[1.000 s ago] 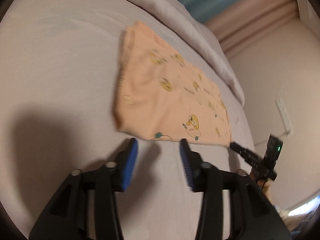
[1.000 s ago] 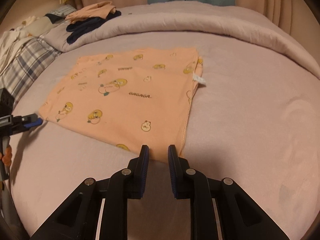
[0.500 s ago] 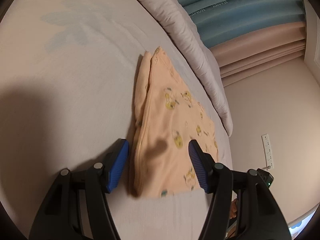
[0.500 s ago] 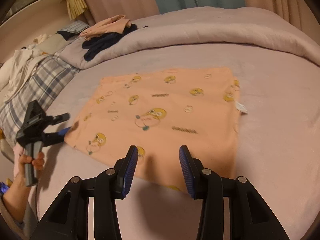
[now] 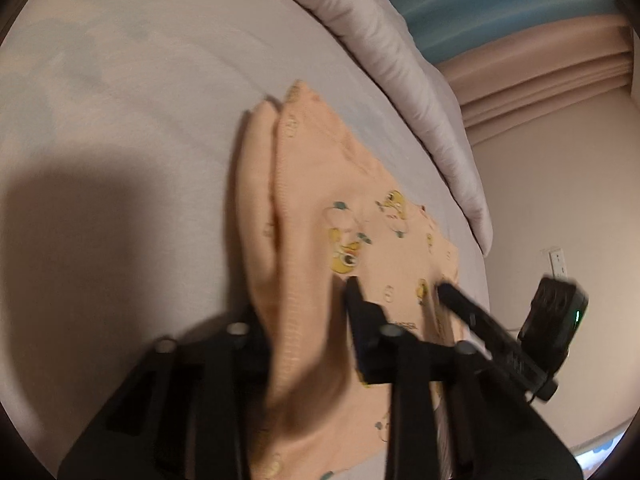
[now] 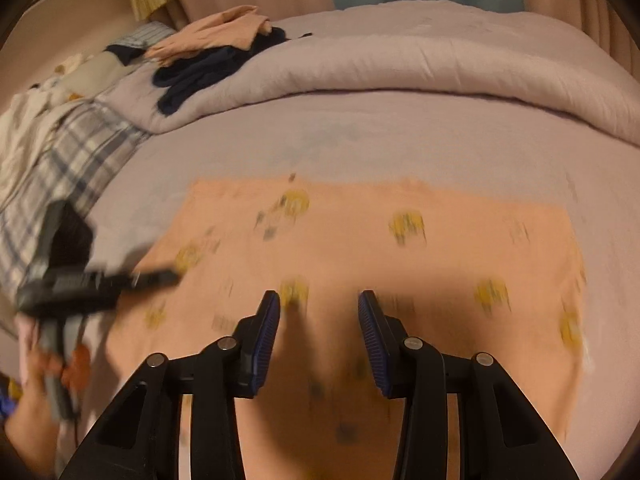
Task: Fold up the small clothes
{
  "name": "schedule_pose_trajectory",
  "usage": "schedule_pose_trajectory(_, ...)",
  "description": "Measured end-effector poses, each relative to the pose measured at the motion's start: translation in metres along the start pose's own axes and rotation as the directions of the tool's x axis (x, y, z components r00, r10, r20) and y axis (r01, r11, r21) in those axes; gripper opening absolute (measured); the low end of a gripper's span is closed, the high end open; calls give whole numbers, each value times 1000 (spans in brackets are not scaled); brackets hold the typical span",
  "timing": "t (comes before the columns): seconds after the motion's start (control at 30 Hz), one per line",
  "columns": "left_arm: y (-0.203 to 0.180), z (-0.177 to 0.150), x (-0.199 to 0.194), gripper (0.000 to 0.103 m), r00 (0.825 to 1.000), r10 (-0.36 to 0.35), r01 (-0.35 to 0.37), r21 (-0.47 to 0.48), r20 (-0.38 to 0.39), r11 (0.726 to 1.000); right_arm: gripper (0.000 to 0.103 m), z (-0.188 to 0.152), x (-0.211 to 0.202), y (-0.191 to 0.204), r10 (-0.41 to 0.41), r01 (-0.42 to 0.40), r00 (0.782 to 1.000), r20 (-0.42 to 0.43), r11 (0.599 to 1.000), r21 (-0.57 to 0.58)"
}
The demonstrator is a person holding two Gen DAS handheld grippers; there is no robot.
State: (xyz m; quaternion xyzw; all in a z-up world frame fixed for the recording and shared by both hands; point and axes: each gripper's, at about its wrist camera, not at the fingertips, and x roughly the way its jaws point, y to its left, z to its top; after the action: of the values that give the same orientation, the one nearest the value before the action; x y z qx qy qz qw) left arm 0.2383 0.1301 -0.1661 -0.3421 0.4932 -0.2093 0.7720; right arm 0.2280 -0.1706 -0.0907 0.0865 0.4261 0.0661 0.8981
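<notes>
On bed (image 6: 400, 148), peach garment (image 6: 360, 240) spread flat, near edge bunched up. Left gripper (image 5: 308, 312) straddling bunched edge, jaws blurred, cannot tell if clamped. Right gripper (image 6: 319, 308) spread wide over cloth, holding nothing, probably lining up for a fold grab.

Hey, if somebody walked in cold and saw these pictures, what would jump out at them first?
The peach duck-print garment spread flat on the pale bed sheet grabs the eye first. Next, the right tool hangs open just above the cloth, while the left tool has the garment's folded edge rising between its fingers. A heap of clothes sits on the rolled duvet at the back left.
</notes>
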Motion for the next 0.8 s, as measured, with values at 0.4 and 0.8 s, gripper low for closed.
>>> schedule_pose_trajectory(0.4, 5, 1, 3, 15, 1000, 20, -20, 12, -11, 1000, 17, 33, 54, 7, -81, 81, 993, -87, 997, 0)
schedule_pose_trajectory(0.8, -1, 2, 4, 15, 998, 55, -55, 11, -11, 998, 17, -48, -19, 33, -51, 38, 990, -128, 994, -104)
